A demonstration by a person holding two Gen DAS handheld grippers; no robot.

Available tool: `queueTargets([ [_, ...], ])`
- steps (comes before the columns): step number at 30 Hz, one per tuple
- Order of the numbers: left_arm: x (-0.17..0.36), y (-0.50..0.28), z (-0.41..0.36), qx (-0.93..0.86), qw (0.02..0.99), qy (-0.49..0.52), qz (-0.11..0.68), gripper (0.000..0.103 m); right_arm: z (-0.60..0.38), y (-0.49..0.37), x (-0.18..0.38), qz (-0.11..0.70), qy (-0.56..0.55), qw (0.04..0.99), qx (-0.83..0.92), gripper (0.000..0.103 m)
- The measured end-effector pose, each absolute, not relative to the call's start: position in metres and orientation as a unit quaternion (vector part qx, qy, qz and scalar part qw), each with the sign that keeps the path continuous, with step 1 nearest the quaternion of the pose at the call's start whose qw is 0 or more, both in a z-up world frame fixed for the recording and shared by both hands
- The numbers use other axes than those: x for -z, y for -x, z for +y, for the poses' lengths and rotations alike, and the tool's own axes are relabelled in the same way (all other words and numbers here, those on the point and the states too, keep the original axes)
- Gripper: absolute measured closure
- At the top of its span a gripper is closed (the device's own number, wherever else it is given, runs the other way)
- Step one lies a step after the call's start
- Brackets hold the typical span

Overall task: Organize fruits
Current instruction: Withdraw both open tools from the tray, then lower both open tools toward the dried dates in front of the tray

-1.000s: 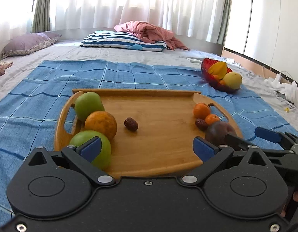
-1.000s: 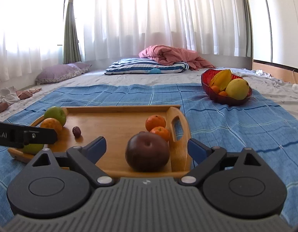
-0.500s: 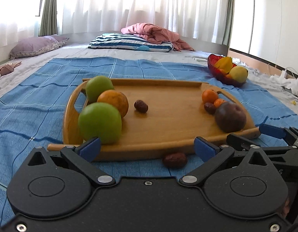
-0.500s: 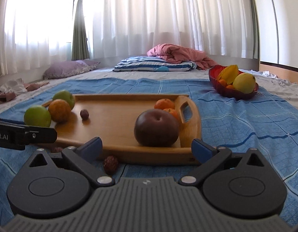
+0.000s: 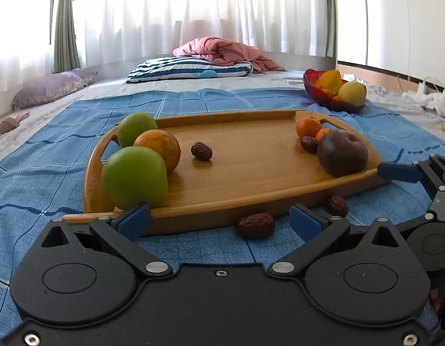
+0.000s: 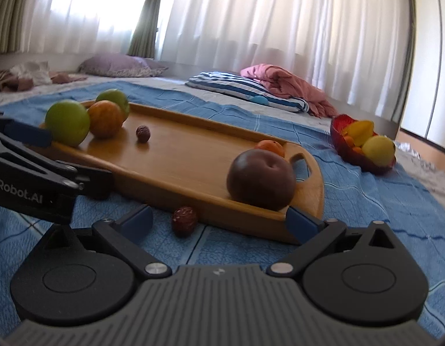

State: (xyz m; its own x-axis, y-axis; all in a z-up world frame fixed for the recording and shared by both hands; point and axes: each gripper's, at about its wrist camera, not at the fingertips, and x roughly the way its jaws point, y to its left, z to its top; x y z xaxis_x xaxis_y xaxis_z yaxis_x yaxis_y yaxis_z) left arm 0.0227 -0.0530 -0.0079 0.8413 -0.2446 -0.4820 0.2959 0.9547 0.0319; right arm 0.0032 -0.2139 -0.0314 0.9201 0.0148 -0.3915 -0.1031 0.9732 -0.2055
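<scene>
Compared with a second ago, both hand-held grippers have been drawn back and lowered from the wooden tray (image 5: 251, 184). Two dried dates on the blue blanket (image 5: 49, 173), just in front of the tray's near rim, have thereby been brought into view. These two loose fruits are judged to be what the tidying still calls for.

The left hand-held gripper (image 5: 219, 219) is held wide open and empty. One date (image 5: 255, 225) lies on the blanket between its fingers and a little ahead of them, touching neither. The second date (image 5: 336, 204) lies further right, near the tray's rim.

The right hand-held gripper (image 6: 219, 219) is likewise wide open with nothing held. A date (image 6: 184, 220) sits just ahead of its left finger. Its right finger is seen against the tray's near rim below the dark plum (image 6: 261, 183); contact cannot be told.

On the tray two green apples, an orange, a third date (image 5: 201, 150), small tangerines and the plum are resting. A red bowl (image 5: 323, 98) of fruit stands well apart, behind.
</scene>
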Motion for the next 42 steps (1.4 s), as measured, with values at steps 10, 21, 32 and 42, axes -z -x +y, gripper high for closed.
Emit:
queueTargets([
  [10,0.016,-0.033,-0.041,0.137,0.947,0.008,0.292,0.002,-0.216,-0.001,0.032,0.194,0.105,0.975,-0.036,0.000],
  [21,0.020,-0.034,-0.044,0.127,0.948,-0.005,0.292,0.002,-0.219,0.003,0.031,0.186,0.097,0.976,-0.060,0.008],
  [32,0.022,-0.034,-0.044,0.117,0.949,-0.006,0.291,0.007,-0.222,0.010,0.030,0.180,0.088,0.976,-0.086,0.016],
  [42,0.022,-0.032,-0.045,0.115,0.950,-0.011,0.290,0.008,-0.230,0.015,0.037,0.200,0.033,0.975,-0.090,0.028],
])
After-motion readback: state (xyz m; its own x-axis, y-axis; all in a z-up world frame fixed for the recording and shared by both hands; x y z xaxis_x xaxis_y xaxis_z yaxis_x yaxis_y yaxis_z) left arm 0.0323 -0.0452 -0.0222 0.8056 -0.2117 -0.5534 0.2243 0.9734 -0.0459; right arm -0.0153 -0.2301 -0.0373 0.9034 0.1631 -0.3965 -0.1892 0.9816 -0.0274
